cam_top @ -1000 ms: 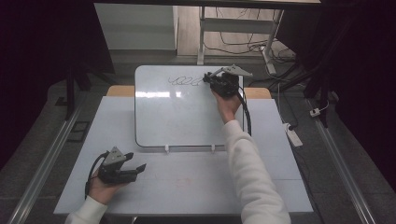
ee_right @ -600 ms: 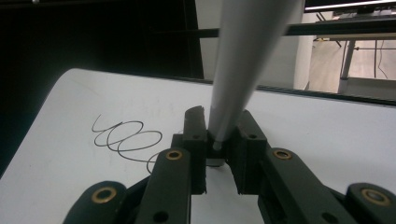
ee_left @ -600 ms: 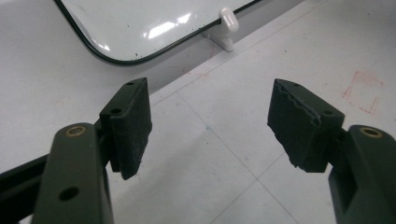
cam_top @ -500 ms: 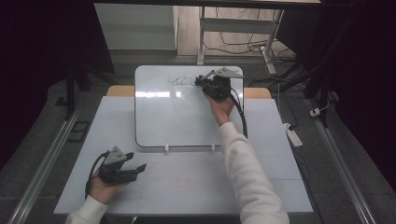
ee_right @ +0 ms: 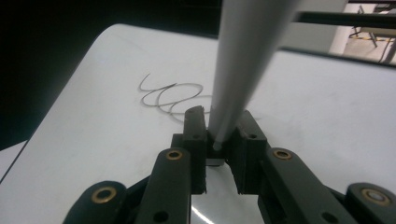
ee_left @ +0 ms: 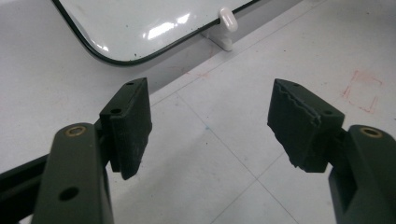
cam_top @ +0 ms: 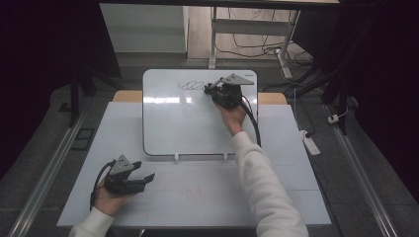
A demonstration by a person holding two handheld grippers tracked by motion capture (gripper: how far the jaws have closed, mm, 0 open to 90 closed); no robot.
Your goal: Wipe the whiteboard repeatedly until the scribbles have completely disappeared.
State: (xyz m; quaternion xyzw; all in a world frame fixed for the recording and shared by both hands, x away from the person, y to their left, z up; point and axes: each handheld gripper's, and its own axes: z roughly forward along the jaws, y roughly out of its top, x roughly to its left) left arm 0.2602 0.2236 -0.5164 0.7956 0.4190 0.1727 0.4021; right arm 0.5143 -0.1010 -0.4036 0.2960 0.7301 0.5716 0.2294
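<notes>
The right gripper [ee_right: 219, 140] pinches what looks like a grey marker [ee_right: 243, 56] over the white rectangular whiteboard [cam_top: 173, 123]; the left gripper [ee_left: 210, 126], jaws spread, rests on the pale surface [cam_top: 207, 192].

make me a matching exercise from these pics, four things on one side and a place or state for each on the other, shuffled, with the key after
Things
1. left gripper
2. right gripper
3. black scribble
4. whiteboard

Places or states
A. drawn near the far edge of the board
B. lying flat on the table, its near edge fitted with two white clips
C. jaws open, holding nothing, low over the near part of the table
D. jaws shut on a grey marker, over the board

Pairs: 1-C, 2-D, 3-A, 4-B
</notes>
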